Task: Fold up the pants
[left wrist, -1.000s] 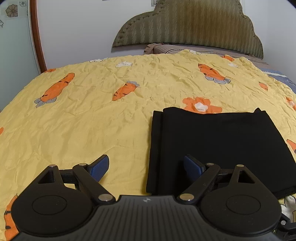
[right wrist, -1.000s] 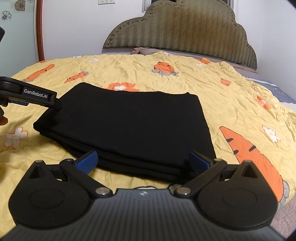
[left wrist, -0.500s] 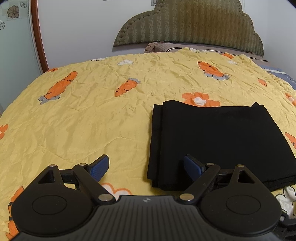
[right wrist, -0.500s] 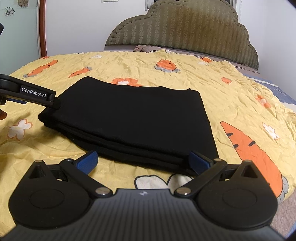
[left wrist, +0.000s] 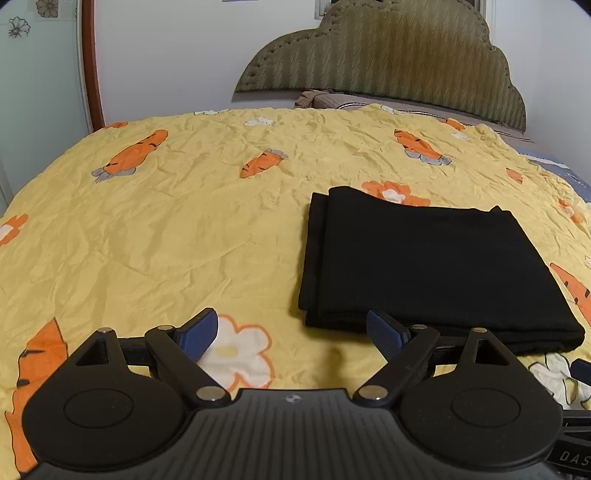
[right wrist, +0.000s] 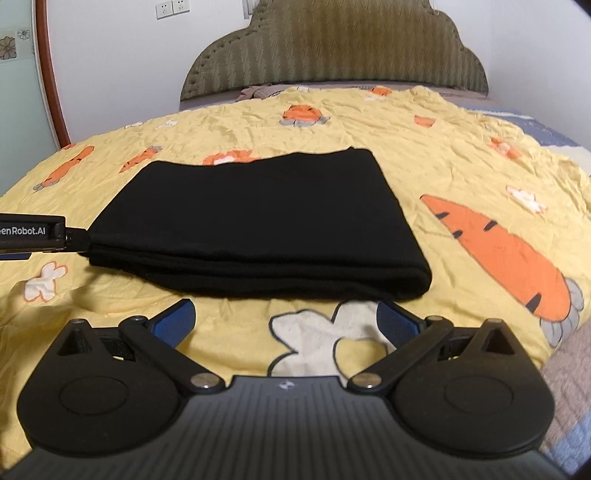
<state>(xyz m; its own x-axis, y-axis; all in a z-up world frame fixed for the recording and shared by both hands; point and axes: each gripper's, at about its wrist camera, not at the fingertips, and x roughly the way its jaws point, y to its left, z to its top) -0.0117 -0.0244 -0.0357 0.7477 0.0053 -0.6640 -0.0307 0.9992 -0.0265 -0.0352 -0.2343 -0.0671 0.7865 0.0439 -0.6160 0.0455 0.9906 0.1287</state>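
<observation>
From the left wrist view, the left claw was spread wide, its blue-padded fingers holding nothing above the bed. The folded black fabric pants lay as a flat layered rectangle ahead and to the right of this claw, the near left corner just beyond the right finger; whether pad and cloth touched could not be told. The crumpled yellow bedspread printed with orange carrots and white flowers covered the bed ahead and to the left of the claw, with a white flower directly between the fingers. Far ahead stood the olive-green padded headboard with a scalloped top against a plain white wall, and a reddish-brown curved wooden frame rose at the far left.

From the right wrist view, the right claw was likewise spread and empty, hovering over a white flower on the bedspread. The pants lay just ahead of it, apart from both fingers, stacked folds facing the claw. At the left edge, the left claw's black arm marked "GenRobot.AI" reached to the pants' left corner. A large orange carrot lay ahead to the right. The headboard stood far ahead, with white wall sockets above and to its left.
</observation>
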